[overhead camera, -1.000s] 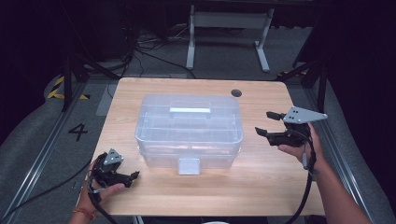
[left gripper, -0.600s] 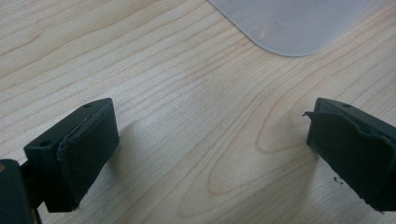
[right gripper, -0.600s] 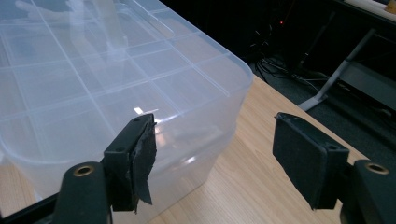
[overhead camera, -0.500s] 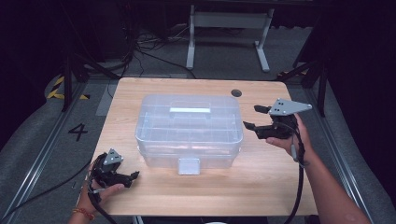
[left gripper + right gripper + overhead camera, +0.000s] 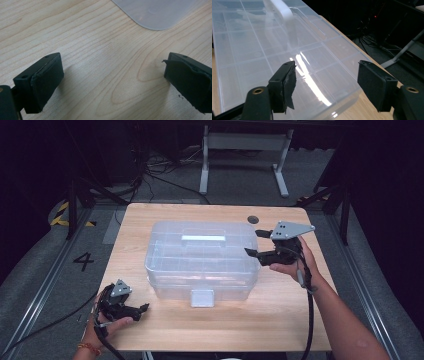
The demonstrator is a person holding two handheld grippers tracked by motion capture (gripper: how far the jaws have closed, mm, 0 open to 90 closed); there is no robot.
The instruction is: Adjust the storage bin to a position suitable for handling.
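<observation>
Two pairs of jaws: both stand wide apart with nothing between them.
Right jaws: the right gripper [image 5: 254, 243] hangs at the right end of the clear plastic compartment box with a white carry handle [image 5: 202, 260], its black pads [image 5: 284, 86] reaching over the lid's near corner, above it and not touching as far as I can tell.
Left jaws: the left gripper [image 5: 141, 308] rests low over the light wooden table [image 5: 165, 335] at its front left corner; its pads [image 5: 42, 80] frame bare wood, with a rounded corner of the box [image 5: 160, 12] just ahead.
Box position: it sits at the middle of the table, lid down, the grey front latch [image 5: 202, 297] facing the person.
Handling: likely light and fairly stiff, but the thin walls may flex and the glossy lid looks slippery; whether the compartments hold anything is hard to tell through the plastic.
Where to hold: the white carry handle [image 5: 283, 11] on the lid looks the surest grip; the latch tab suits opening, and the side rims suit a two-handed lift.
Right hand: the right hand [image 5: 295, 262] is raised, forearm coming in from the lower right, gripper pointing leftward at the box.
Left hand: the left hand [image 5: 107, 322] lies near the table's edge, well apart from the latch.
</observation>
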